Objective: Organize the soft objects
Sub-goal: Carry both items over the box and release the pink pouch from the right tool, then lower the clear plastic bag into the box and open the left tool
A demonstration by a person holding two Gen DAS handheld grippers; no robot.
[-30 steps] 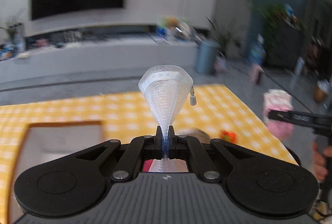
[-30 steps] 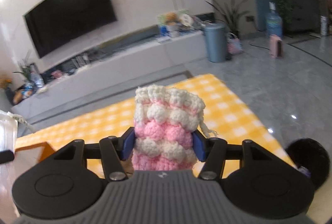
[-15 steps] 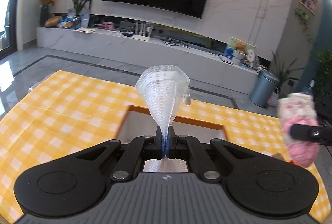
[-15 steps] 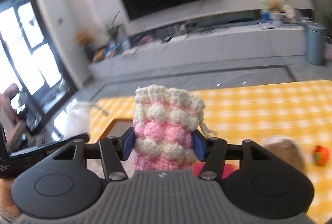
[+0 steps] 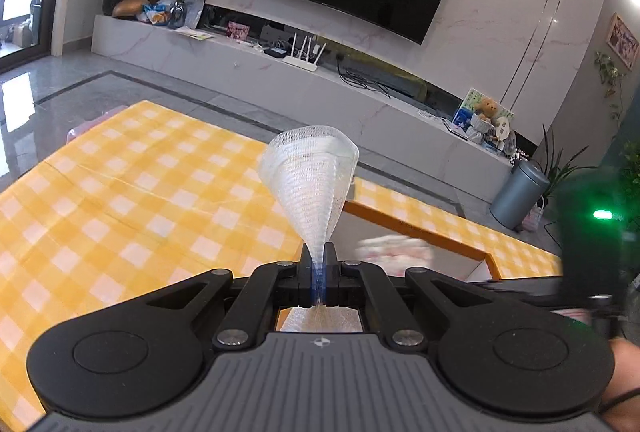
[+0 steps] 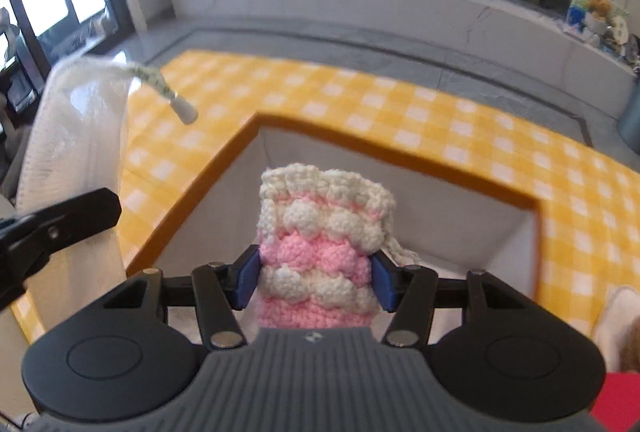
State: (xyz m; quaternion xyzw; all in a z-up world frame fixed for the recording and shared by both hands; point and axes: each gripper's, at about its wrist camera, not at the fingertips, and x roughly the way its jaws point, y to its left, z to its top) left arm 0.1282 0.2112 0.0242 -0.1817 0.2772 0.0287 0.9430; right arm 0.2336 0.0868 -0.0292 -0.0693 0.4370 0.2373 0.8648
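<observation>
In the left wrist view, a white mesh pouch (image 5: 310,187) is seen at the centre of the frame, fanned out into a cone above the left gripper (image 5: 319,264). It is judged to be very light, limp and easily crushed, so a pinch at the gathered neck is thought best, and that is where it is taken: the jaws are closed almost fully on the thin bunched fabric, with the wide end left free above them. Behind it, at centre right of the frame, the orange-rimmed box (image 5: 416,228) is seen set on the yellow checked tablecloth (image 5: 120,191). In the right wrist view, the same mesh pouch (image 6: 80,135) is seen at the left edge, its cord toggle (image 6: 182,109) hanging over the cloth beside the box rim. At the centre of that frame a pink and white crocheted pouch (image 6: 320,244) is held upright in the right gripper (image 6: 316,278). It is judged to be soft, springy and light, with a bumpy knit that should resist slipping; a hold across its middle is suitable. The jaws stand about half open, and the blue pads (image 6: 248,278) are pressed against both sides of the pouch, which is poised over the pale inside of the box (image 6: 460,216).
</observation>
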